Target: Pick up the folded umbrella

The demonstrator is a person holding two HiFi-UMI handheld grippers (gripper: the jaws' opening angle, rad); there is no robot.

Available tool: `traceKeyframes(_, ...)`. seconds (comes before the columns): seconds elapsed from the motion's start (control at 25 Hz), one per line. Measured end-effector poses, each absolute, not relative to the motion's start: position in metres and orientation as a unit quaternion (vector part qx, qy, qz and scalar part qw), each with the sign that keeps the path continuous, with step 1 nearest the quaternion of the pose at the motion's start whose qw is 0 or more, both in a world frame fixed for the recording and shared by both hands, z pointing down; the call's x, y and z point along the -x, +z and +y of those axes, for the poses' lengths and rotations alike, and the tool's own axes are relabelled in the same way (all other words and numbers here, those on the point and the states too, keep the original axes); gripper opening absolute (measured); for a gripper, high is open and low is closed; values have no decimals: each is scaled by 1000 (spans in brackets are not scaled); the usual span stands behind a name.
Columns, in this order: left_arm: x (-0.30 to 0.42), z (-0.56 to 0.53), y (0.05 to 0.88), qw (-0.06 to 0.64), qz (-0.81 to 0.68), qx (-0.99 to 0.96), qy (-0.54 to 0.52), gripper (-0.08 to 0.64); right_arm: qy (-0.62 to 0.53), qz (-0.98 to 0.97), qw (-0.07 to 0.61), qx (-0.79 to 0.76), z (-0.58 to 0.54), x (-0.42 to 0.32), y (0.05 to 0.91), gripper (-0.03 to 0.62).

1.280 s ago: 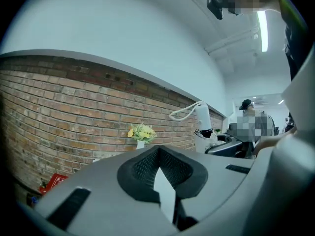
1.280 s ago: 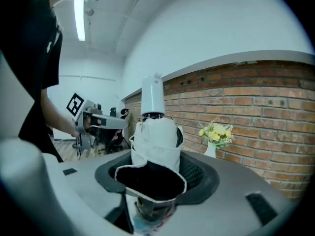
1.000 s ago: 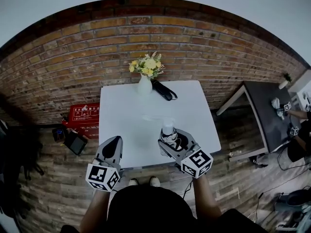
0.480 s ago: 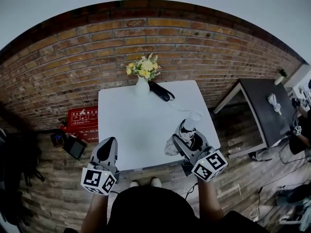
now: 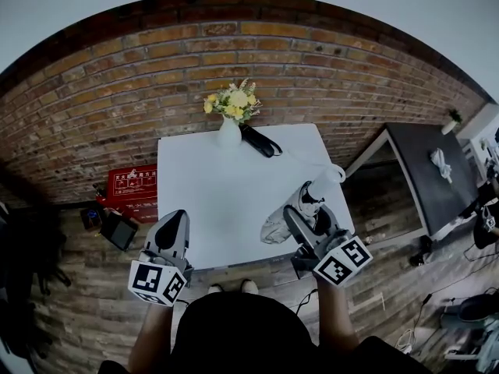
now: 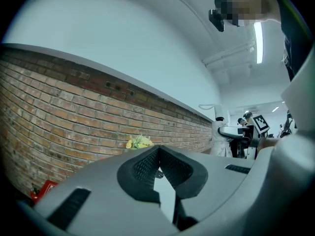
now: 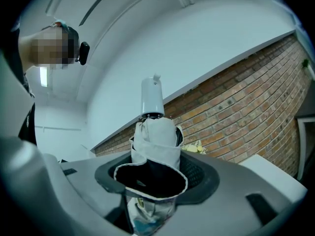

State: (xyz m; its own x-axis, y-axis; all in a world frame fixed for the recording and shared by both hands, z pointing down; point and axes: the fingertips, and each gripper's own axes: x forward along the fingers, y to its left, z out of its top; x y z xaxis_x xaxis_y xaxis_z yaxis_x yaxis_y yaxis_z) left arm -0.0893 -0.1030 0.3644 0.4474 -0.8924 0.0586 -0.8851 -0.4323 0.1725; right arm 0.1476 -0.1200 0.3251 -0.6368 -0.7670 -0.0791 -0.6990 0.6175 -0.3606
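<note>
My right gripper pinches the folded umbrella mid-body, likely for balance; left gripper pressed together, idle.

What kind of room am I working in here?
Probably an indoor studio or lab workspace: brick wall, wood-plank floor, white table with a flower vase, a second dark table nearby.
</note>
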Motion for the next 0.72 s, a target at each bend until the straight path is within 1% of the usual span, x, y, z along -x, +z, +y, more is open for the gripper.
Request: traceKeyframes(0.72,89,-112,372,93,-526,-845,-9,14,-177,887,134,405,-132,-148,331,249)
